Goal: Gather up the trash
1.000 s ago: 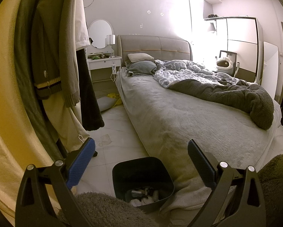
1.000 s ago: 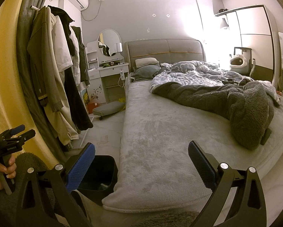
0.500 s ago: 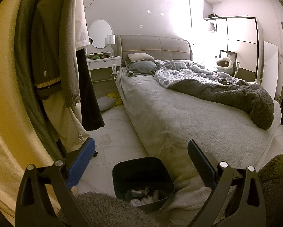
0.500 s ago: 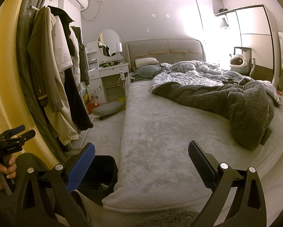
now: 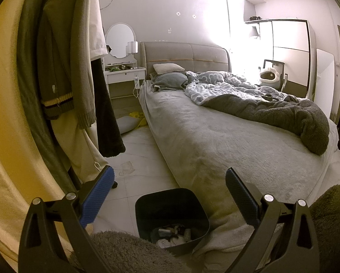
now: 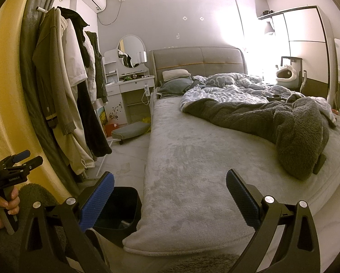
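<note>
**Both grippers held wide over the bin, nothing in either**

Hovered at the foot corner of the bed point(image 5: 215, 141). Left gripper point(image 5: 170, 195) spread fully, nothing between its fingers; right gripper point(image 6: 170, 195) spread just as wide, likewise empty-handed. Aimed almost straight down over the black bin point(image 5: 170, 202), which stood on the floor tiles point(image 5: 133, 150) just beside the bed's hanging cover. Held some trash point(image 5: 172, 233) already: a pale crumpled heap at the bottom, pieces too jumbled to count.

Could not settle the step from this alone. Fitted a pause between drops as well as a wrap-up with the collecting done. Spotted one faint, flat, clear-looking scrap point(image 5: 126, 168) on the tiles near the hanging coats point(image 5: 63, 72); whether wrapper or stain, impossible to say. If trash, would have called for a low reach and a pinch flat against the tile.

Counted: two grippers, one bin, one heap inside it, one doubtful scrap on the floor, one hand point(image 6: 1, 207) glimpsed on the left handle.
</note>
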